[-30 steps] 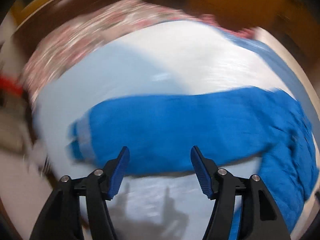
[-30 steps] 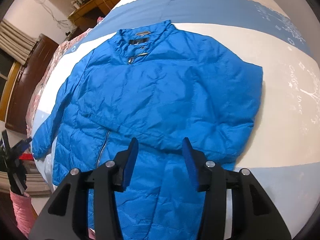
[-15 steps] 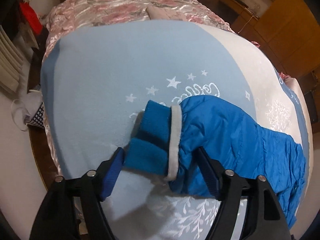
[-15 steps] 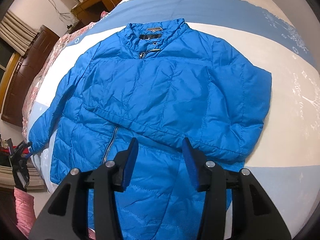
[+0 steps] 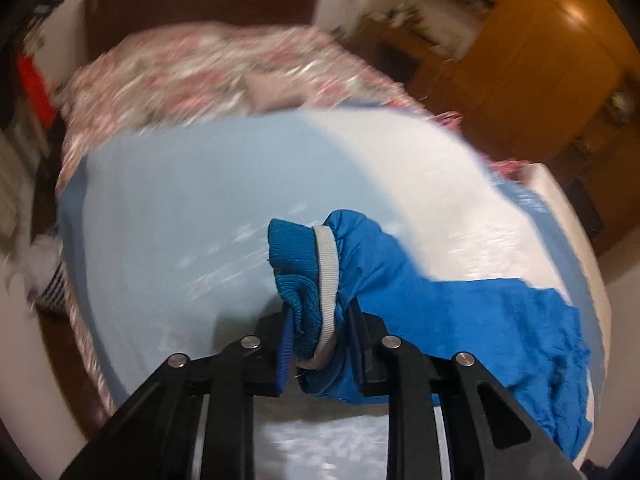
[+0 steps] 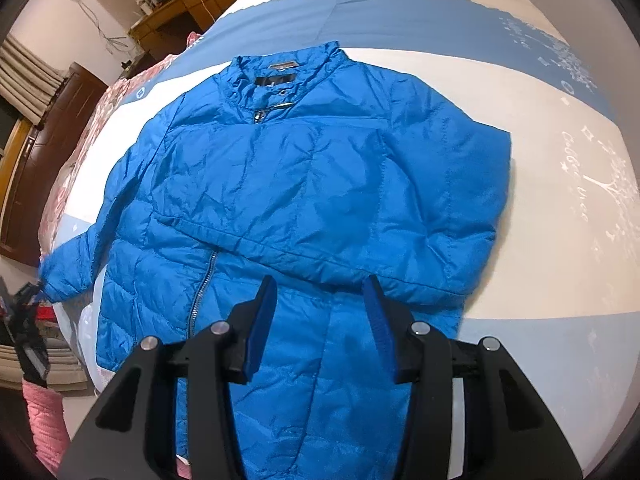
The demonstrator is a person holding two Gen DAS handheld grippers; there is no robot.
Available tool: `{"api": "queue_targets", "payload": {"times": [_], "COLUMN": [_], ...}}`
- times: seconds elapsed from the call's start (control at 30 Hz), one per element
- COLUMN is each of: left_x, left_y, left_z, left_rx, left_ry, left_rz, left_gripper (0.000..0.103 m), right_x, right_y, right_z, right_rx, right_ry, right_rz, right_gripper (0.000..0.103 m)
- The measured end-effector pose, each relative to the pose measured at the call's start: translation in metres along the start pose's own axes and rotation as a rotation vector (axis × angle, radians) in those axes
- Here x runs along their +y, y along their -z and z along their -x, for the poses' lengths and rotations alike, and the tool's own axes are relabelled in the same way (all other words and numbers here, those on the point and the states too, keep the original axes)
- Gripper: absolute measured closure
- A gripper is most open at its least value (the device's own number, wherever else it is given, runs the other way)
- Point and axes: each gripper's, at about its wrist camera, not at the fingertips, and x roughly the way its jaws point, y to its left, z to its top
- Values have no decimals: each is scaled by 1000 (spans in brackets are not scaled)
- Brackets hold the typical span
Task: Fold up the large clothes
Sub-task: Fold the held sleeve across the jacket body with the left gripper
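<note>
Left claw [image 5: 320, 332] closing on sleeve cuff [image 5: 304, 280], cuff pinched between jaws. Right claw [image 6: 320, 320] released, hovering over blue jacket [image 6: 320, 184] spread on bed [image 6: 560, 240]. Sleeve-fold step; next likely carry the cuff across the jacket.

— What sort of room is this?
— A bedroom in a home: a wide bed [image 6: 560, 184] under a pale blue and white blanket [image 5: 192, 184], a floral quilt [image 5: 192, 80], a dark headboard [image 5: 200, 0].
— Anything else?
— Wooden cabinets [image 5: 532, 80] and a cluttered desk [image 6: 168, 8].
</note>
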Motion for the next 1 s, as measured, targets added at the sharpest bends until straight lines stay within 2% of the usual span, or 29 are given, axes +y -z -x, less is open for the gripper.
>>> {"api": "queue_targets", "payload": {"times": [0.1, 0.23, 0.4, 0.6, 0.77, 1.0], "left_x": [-49, -123, -227, -326, -377, -410], "left_y": [-3, 3, 29, 71, 111, 151], "left_z": [22, 41, 51, 45, 16, -43], "left_rx": [-45, -63, -37, 30, 116, 253], "left_ry": [80, 206, 373, 510, 534, 516], "left_rz": [-91, -218, -393, -561, -657, -724], "left_gripper": [80, 80, 80, 80, 80, 79], "right_x": [-8, -18, -28, -39, -43, -43], "right_y": [2, 5, 11, 14, 13, 6], "right_z": [1, 1, 3, 4, 0, -8], "right_rx": [-2, -3, -12, -16, -12, 0], "right_ry": [8, 11, 11, 8, 9, 12], "right_rz": [-13, -33, -51, -71, -75, -72], "right_gripper": [58, 58, 58, 58, 58, 58]}}
